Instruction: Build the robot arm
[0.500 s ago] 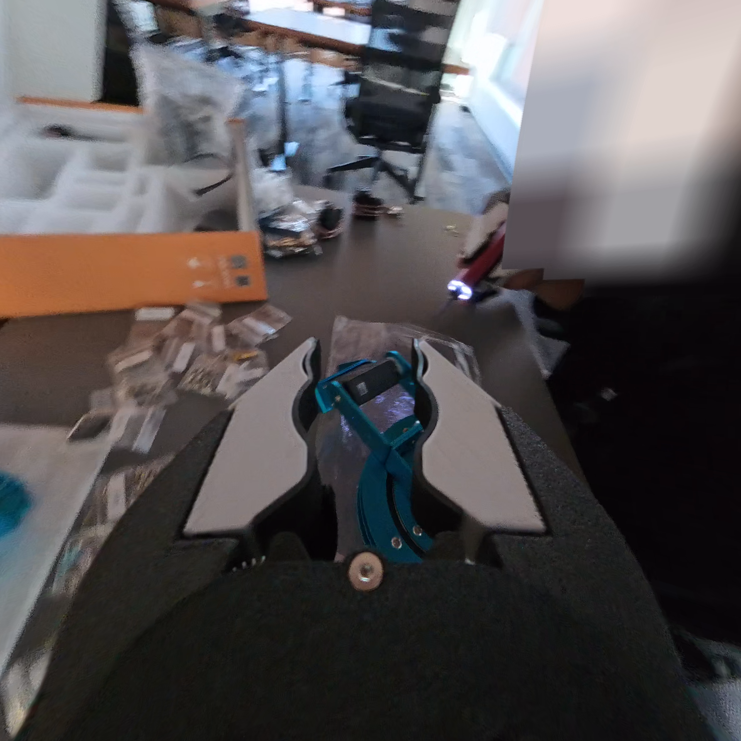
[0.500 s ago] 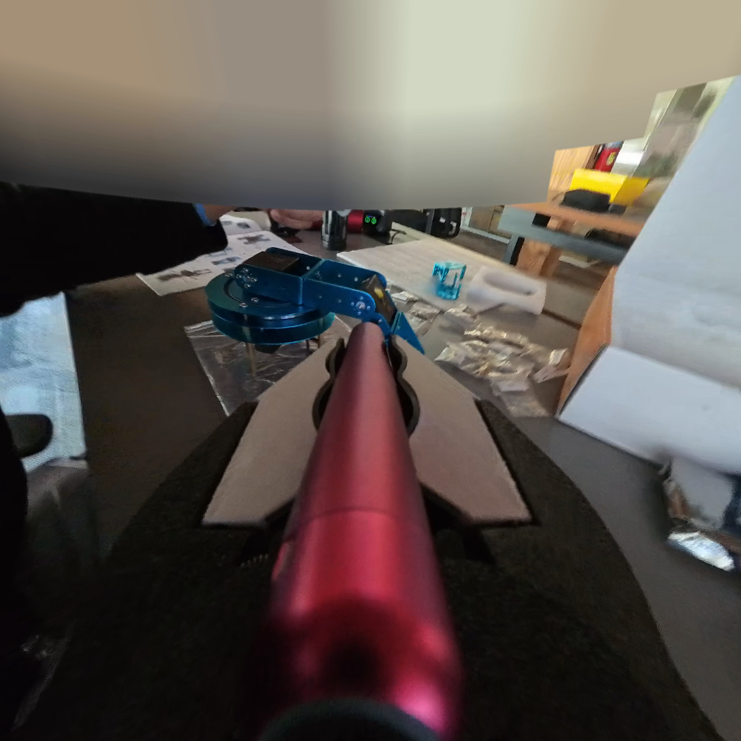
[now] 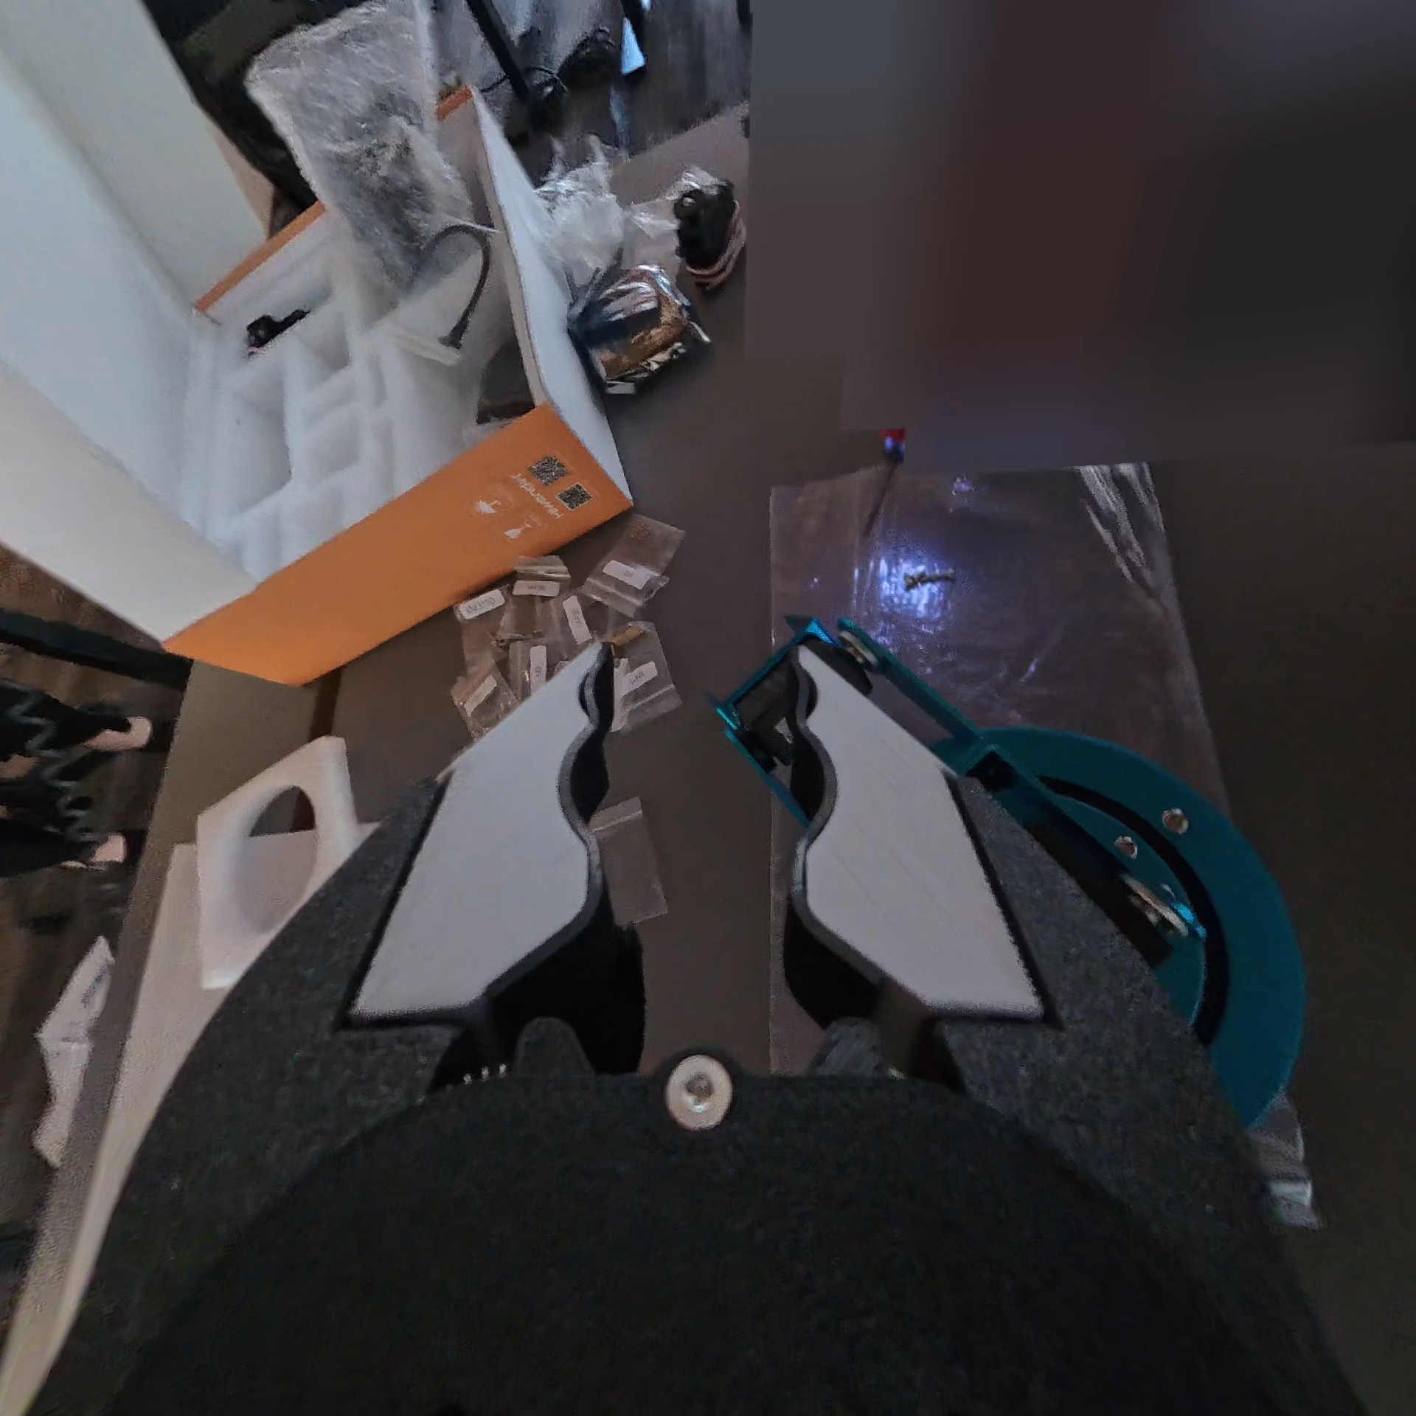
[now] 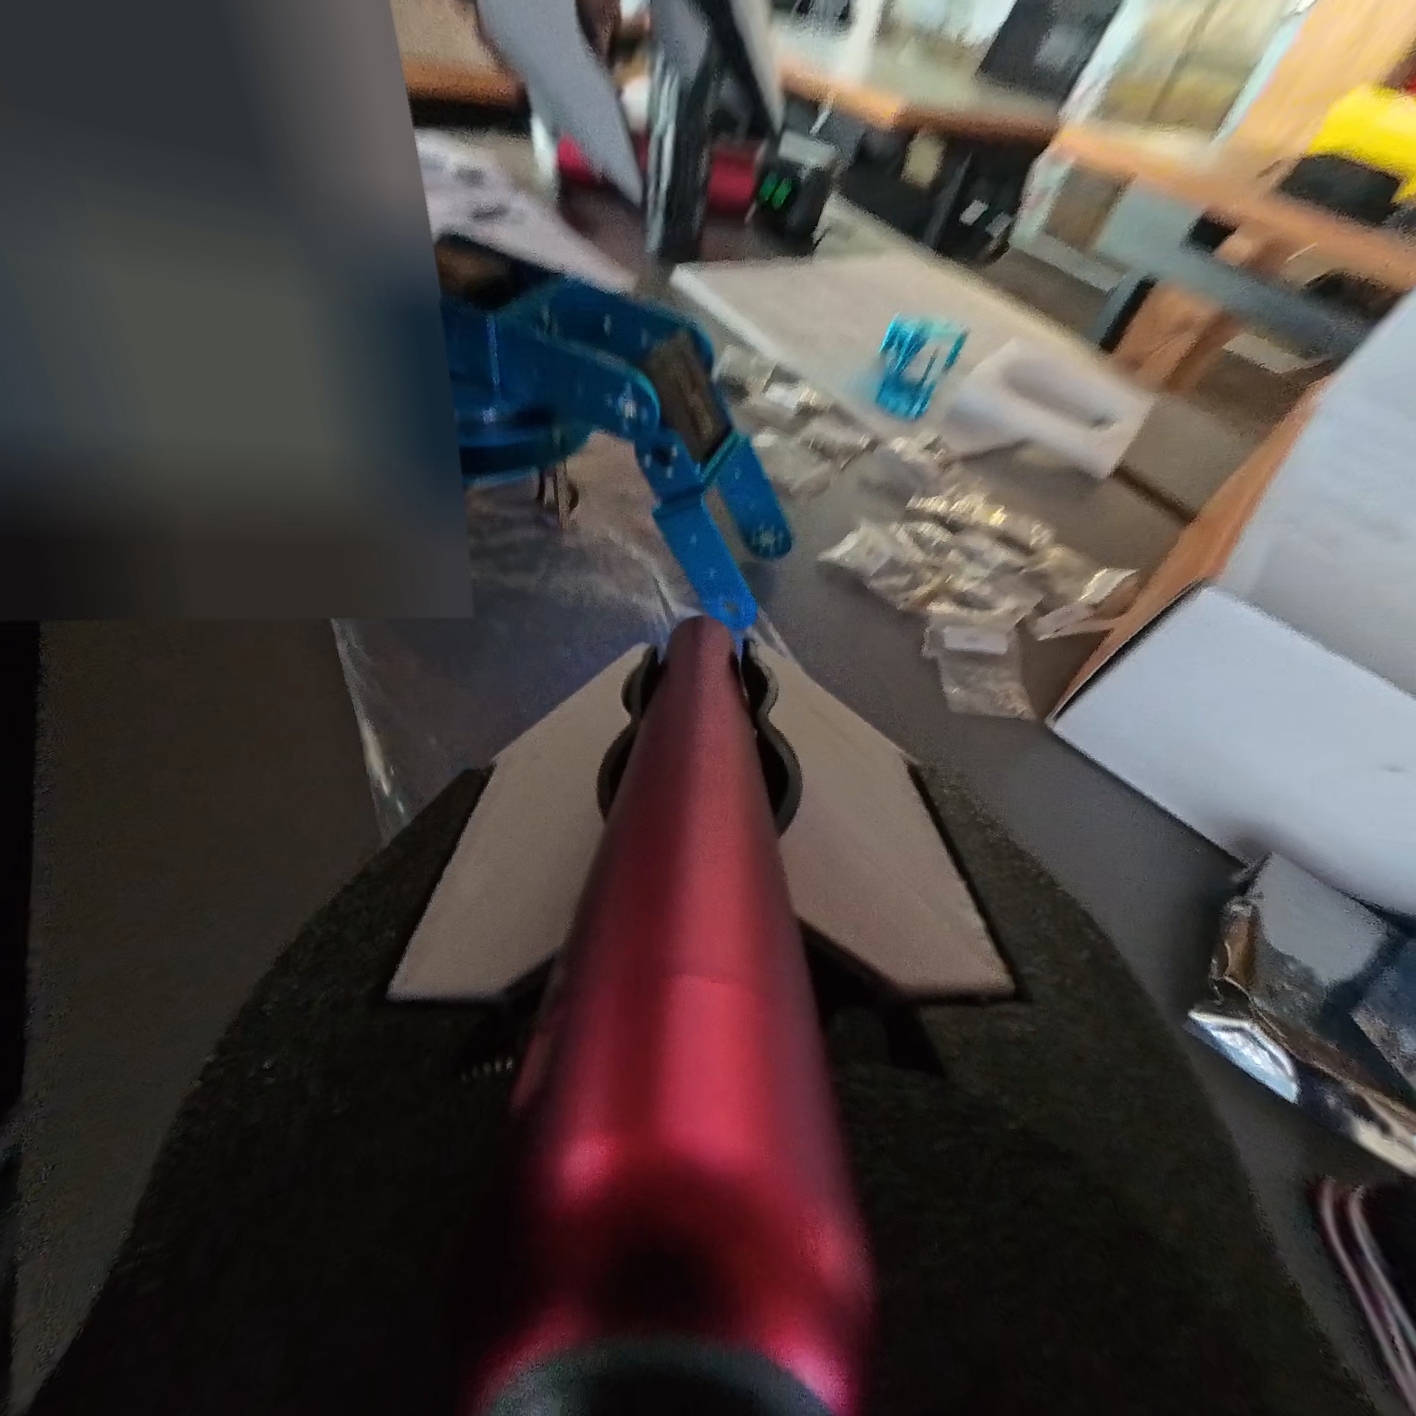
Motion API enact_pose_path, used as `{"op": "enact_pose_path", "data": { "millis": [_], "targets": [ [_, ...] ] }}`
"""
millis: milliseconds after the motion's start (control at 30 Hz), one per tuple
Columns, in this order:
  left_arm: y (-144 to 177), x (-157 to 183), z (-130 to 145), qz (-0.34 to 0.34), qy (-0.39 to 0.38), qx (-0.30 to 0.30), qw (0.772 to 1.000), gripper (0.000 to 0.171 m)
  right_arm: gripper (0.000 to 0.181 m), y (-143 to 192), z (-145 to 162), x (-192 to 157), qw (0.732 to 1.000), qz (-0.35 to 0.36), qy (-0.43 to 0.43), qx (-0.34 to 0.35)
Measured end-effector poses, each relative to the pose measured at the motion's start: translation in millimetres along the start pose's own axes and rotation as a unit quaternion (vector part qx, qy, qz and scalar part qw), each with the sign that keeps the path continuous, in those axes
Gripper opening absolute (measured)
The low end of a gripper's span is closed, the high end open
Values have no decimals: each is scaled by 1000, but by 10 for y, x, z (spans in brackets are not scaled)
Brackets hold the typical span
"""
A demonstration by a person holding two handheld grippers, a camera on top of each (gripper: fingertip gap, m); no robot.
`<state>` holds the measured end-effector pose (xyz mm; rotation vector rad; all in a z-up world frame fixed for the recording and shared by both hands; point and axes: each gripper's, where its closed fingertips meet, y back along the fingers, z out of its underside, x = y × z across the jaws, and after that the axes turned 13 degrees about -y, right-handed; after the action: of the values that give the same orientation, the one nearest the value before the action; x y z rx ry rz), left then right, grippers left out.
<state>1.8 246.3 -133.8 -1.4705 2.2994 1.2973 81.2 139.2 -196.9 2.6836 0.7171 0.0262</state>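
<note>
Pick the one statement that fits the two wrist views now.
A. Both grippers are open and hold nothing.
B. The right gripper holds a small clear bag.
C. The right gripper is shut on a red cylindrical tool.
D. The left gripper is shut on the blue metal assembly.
C: in the right wrist view the right gripper has both fingers closed against the red cylindrical tool, while the left gripper stands open beside the blue metal assembly.

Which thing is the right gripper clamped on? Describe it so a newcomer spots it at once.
Start at the orange box on the dark table, then go across the small clear bags to the blue metal arm. Pointing at its tip is a red screwdriver, held in the right gripper: the only red, smooth, round thing there.
</note>
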Motion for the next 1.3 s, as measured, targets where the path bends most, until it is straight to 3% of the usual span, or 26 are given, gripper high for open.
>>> {"op": "enact_pose_path", "data": {
  "millis": [67,167,233,367,467,567,667,733,967,1100,1300],
  "targets": [
    [14,-91,34,-26,26,5,999,44,21,-113,129,125,996,-51,8,-69],
    [2,-215,98,-63,62,20,996,44,22,-244,125,156,977,-179,32,-108],
    [-18,-258,80,-54,94,60,992,42,22,-302,6,175,964,-248,1,-96],
    [-113,-212,157,40,163,108,980,44,21,-281,4,160,934,-336,-33,-114],
    [-202,-248,273,83,244,136,957,45,22,-231,118,78,936,-331,5,-120],
    [-264,-272,482,115,303,108,940,46,21,-216,188,79,943,-310,26,-121],
    [-258,-251,510,154,364,82,915,52,21,-144,159,37,935,-334,-1,-115],
    [-229,-258,485,151,376,67,912,53,21,-128,133,38,937,-331,5,-108],
    [-174,-225,466,92,346,26,933,54,20,-133,243,-59,936,-325,42,-127],
    [-258,-124,580,125,388,3,913,54,21,-133,288,-80,936,-318,60,-137],
    [-284,-8,597,212,457,-4,864,57,21,-132,293,-41,939,-307,65,-139]
  ]
}}
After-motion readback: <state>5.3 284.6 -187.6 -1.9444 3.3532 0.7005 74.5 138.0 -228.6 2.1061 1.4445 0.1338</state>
